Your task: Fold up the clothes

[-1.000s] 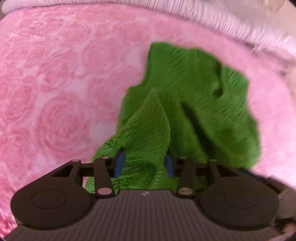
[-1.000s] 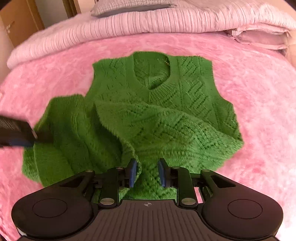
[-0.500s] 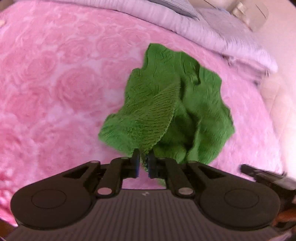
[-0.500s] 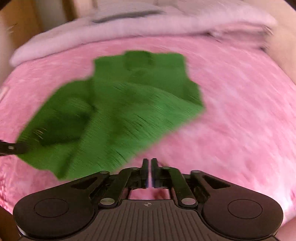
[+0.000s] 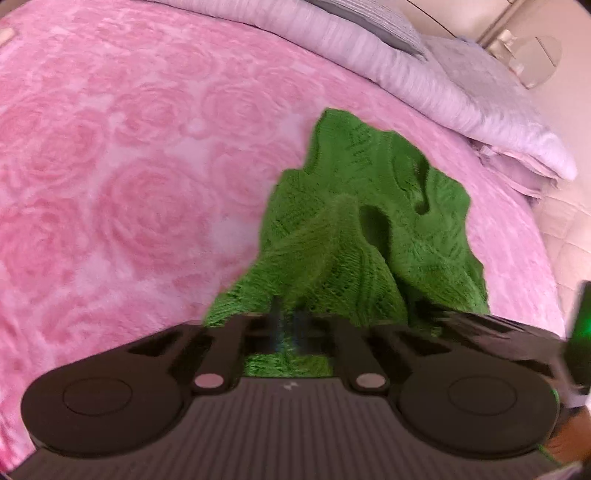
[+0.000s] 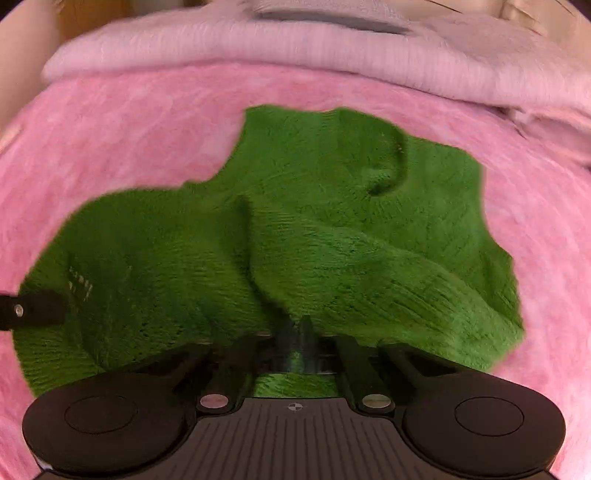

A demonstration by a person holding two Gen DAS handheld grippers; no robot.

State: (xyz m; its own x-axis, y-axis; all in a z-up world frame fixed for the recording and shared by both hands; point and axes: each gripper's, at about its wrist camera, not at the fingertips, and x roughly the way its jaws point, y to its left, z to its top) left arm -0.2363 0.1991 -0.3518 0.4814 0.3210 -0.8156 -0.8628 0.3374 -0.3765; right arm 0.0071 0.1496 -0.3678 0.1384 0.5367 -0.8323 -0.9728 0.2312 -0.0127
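One green knitted vest [image 6: 332,229] lies crumpled on a bed, on a single pink blanket [image 5: 110,192] patterned with large roses. It is the only garment in sight. In the right wrist view its neckline faces the far end of the bed, and a thick fold of knit runs across its middle down toward the near hem.

Two grippers are at work. The left gripper [image 5: 290,325] has its jaws brought together on the near edge of the vest; the fingertips are blurred, but green knit rises straight from between them in a raised ridge (more knit shows below the jaws, too). The right gripper [image 6: 301,332] is likewise pinched closed on the hem nearest it, the fabric bunching upward from the jaws.

Each gripper also shows at the edge of the other's view: the left as a dark bar at the left border of the right wrist view, touching the vest's side, and the right as a dark shape at the far right of the left wrist view.

Beyond the blanket lies one pale lilac ribbed quilt [image 6: 295,48], with one grey-striped pillow [image 5: 373,18] on it.
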